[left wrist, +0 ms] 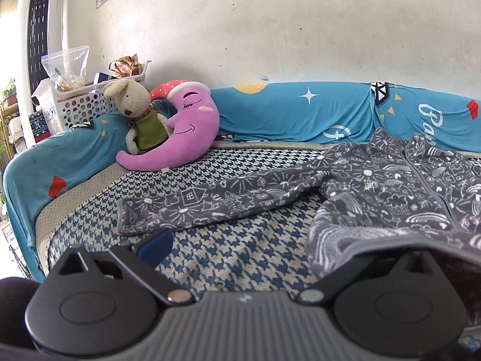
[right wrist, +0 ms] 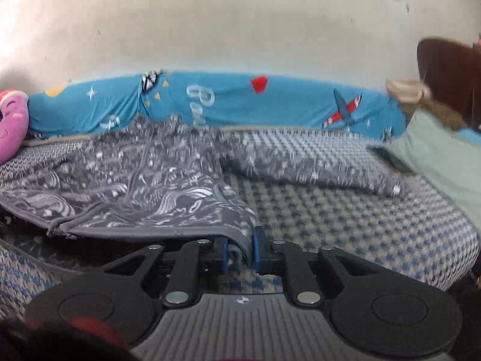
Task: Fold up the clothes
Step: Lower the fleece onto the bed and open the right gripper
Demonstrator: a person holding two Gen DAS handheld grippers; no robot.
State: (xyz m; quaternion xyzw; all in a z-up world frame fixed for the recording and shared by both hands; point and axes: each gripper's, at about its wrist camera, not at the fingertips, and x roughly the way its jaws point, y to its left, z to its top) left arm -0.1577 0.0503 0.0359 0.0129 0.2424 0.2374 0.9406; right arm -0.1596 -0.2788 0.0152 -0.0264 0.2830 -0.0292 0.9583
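Note:
A grey fleece jacket (left wrist: pixel 390 186) with white doodle print lies front up on the blue-and-beige houndstooth bed cover (left wrist: pixel 228 258). One sleeve (left wrist: pixel 186 207) stretches out to the left. My left gripper (left wrist: pixel 261 249) stands wide open at the jacket's lower left corner. Its left blue pad (left wrist: pixel 156 246) is bare and the hem drapes over its right finger. In the right wrist view my right gripper (right wrist: pixel 240 251) is shut on the jacket's hem corner (right wrist: pixel 240 240), with the cloth pinched between the blue pads. The jacket (right wrist: pixel 135 180) is blurred there, its other sleeve (right wrist: pixel 315 174) reaching right.
A purple moon pillow (left wrist: pixel 186 126) and a plush bunny (left wrist: pixel 141 114) lean on the blue padded bed rail (left wrist: pixel 285 114) at the back left. A white basket (left wrist: pixel 87 99) stands behind it. A pale green cushion (right wrist: pixel 436 156) and dark headboard (right wrist: pixel 445 72) lie at the right.

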